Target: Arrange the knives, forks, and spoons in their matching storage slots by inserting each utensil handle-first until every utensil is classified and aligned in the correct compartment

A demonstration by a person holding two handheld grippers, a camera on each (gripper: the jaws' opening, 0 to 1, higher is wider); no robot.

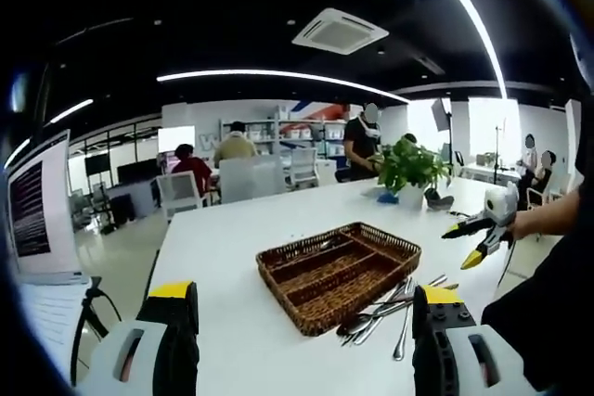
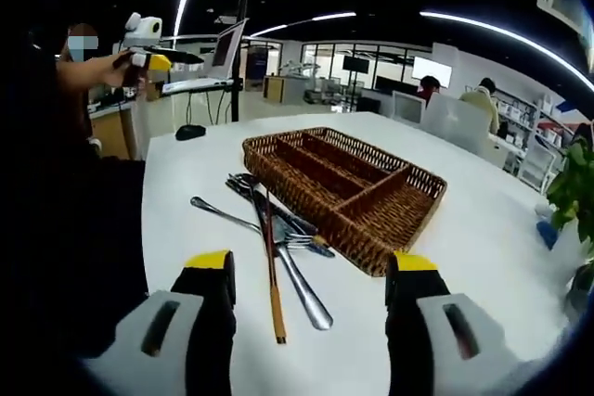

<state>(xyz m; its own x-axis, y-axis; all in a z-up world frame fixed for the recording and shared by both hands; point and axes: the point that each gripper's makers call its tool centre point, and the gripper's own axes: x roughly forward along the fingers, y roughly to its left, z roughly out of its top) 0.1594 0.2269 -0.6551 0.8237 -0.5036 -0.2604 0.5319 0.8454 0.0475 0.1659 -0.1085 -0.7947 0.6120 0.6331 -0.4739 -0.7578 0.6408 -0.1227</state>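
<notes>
Sorting not started: wicker tray (image 2: 345, 181) compartments bare, cutlery pile (image 2: 275, 229) on table (image 2: 483, 229) beside it. Left gripper (image 1: 302, 340) and right gripper (image 2: 311, 322) both spread, holding nothing. Next: lower one gripper onto single utensil, grip near head, handle leading.

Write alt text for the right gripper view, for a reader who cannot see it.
A wicker cutlery tray with empty compartments sits on a white table, with a loose pile of utensils lying on the table beside it. The right gripper rises from the bottom with its jaws apart, holding nothing, while the left gripper is raised at the upper left in an office.
</notes>
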